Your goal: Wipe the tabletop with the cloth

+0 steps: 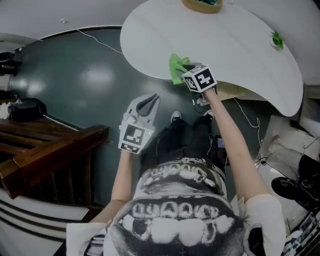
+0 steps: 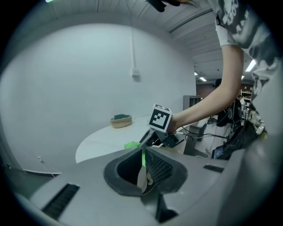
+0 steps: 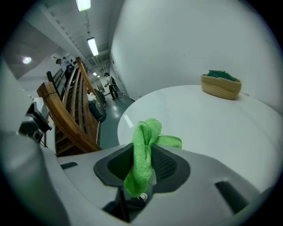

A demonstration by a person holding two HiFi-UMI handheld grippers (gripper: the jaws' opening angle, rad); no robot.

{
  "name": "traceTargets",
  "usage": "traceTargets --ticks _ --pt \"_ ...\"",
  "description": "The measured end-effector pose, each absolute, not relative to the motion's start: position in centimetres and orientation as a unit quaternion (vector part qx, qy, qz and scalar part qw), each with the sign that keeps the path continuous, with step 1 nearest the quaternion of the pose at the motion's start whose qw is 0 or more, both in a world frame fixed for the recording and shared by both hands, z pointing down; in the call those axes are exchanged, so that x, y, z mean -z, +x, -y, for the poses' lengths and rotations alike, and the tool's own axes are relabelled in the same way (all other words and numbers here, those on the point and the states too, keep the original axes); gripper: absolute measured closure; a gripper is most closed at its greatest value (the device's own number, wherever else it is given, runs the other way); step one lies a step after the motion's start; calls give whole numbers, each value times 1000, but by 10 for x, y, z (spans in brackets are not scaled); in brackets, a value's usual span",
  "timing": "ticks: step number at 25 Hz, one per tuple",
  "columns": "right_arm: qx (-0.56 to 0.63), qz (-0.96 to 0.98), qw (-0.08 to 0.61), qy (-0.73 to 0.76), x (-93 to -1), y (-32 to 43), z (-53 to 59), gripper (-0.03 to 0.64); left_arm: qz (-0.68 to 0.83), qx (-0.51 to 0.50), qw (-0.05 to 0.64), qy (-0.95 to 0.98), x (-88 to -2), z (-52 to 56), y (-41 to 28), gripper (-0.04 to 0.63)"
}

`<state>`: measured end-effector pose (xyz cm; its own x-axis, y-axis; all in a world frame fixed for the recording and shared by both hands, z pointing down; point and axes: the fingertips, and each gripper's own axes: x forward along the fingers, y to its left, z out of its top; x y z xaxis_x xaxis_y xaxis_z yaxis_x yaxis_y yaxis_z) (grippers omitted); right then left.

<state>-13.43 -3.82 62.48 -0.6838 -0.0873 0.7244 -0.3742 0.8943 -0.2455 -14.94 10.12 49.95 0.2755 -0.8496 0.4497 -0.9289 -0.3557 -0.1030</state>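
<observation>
The right gripper (image 1: 187,70) pinches the green cloth (image 1: 176,69) at the near edge of the white table (image 1: 235,50). The left gripper (image 1: 148,104), jaws together on nothing, hangs over the floor beside wooden slats (image 1: 45,155). A basket (image 1: 202,5) sits at the far rim.
</observation>
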Motion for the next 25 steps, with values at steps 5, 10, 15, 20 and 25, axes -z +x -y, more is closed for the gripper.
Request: traceTargets --ticks 5,10,15,20,25 --pt "-176 892 404 100 -647 -176 10 495 577 -217 103 781 -504 -132 -175 572" --pt "-177 876 430 128 -664 -151 21 494 580 -216 111 778 -510 -144 -183 572" --pt "-189 866 431 170 -663 -89 46 495 557 -216 108 794 -511 -131 -160 572" --pt "-207 844 433 240 -661 -1 67 495 516 -211 82 826 -500 -112 -115 574" --pt "-238 818 422 310 -666 132 106 495 486 -213 60 845 -496 -70 -36 572"
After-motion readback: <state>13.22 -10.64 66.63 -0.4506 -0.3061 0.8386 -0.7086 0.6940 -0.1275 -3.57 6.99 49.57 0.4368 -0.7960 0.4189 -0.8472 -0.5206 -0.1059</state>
